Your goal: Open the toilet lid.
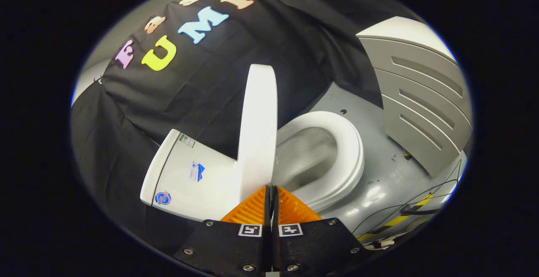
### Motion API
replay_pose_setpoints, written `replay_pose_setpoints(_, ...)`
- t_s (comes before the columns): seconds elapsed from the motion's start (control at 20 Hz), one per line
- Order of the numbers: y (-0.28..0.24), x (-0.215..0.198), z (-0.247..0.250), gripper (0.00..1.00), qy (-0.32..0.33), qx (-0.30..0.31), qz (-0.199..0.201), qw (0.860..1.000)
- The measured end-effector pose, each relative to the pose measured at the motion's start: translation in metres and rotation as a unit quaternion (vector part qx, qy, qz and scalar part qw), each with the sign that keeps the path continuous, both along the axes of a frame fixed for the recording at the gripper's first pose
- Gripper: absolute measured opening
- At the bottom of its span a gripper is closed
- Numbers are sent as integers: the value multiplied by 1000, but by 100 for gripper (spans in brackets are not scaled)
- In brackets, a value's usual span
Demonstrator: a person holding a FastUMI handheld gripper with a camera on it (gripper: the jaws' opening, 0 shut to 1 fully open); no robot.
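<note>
gripper (271, 190): fingers pressed together, gripping nothing | toilet lid (257, 129): raised upright, just ahead of fingers | seat (337, 150): down

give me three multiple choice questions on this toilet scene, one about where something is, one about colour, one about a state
1. Where is the lid relative to the gripper?
A. just ahead of the fingertips
B. far off beside the grey panel
C. lying on the floor

2. What colour is the seat?
A. black
B. white
C. yellow

3. What state is the lid in?
A. flat down on the seat
B. raised, standing up by the tank
C. taken off

Answers:
1 A, the lid's lower edge meets the closed fingertips.
2 B, the seat ring around the bowl is white.
3 B, the lid stands upright and the bowl lies uncovered.
</note>
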State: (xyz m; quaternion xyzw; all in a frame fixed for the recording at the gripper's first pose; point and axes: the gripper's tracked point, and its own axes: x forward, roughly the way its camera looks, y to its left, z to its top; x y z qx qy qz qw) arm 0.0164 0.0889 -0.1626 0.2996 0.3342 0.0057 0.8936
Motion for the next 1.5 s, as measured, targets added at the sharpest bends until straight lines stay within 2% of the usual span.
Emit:
replay_pose_setpoints(0.2,10,1,7,0,-23,-41,15,999)
replay_pose_setpoints(0.65,42,4,33,0,-62,-74,33,995)
replay_pose_setpoints(0.85,60,6,47,0,-89,-126,49,987)
replay_pose_setpoints(1.2,92,9,65,0,-123,-163,62,977)
replay_pose_setpoints(1.5,135,11,83,0,-161,-202,101,961)
